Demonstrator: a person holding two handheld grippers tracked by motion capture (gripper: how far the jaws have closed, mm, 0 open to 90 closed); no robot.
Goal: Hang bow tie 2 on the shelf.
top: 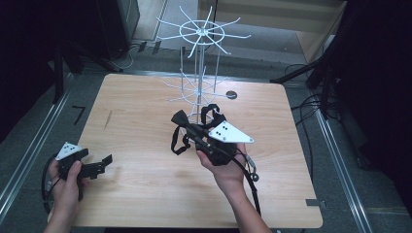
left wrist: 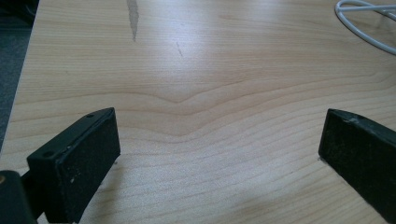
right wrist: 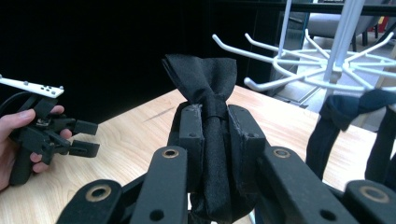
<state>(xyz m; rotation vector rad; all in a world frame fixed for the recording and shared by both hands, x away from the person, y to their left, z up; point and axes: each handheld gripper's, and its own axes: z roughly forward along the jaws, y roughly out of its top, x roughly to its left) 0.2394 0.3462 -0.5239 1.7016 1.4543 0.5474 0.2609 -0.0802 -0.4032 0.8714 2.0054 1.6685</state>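
A: From the high view, what is on the pale wooden tabletop (top: 145, 184)?

B: A white wire display stand with two rings of spoke-like hooks (top: 200, 34) rises at the far middle. In front of it the right hand-held gripper (top: 187, 127) is lifted above the wood, clenched on a black fabric bow tie (top: 180, 118), whose black strap (top: 177, 143) hangs in a loop beneath. A second loop of black strap (top: 210, 110) sits beside the stand's pole.

A: And the other side?

B: The left hand-held gripper (top: 106, 164) lies low at the near left edge, in the person's left hand (top: 68, 182), jaws parted with nothing in them.

A: What does the left gripper view add?

B: Its two black pads (left wrist: 86, 158) stand wide apart, released, over bare wood grain. A bit of the stand's white wire base (left wrist: 369, 23) curves in the top right corner.

A: And the right gripper view?

B: The jaws press on the bow tie (right wrist: 205, 79) at its knot, so one wing fans out above them. The stand's hooks (right wrist: 303, 58) reach out at the right, with black strap (right wrist: 345, 112) draped below them. The left hand-held gripper (right wrist: 84, 137) sits far left, open.
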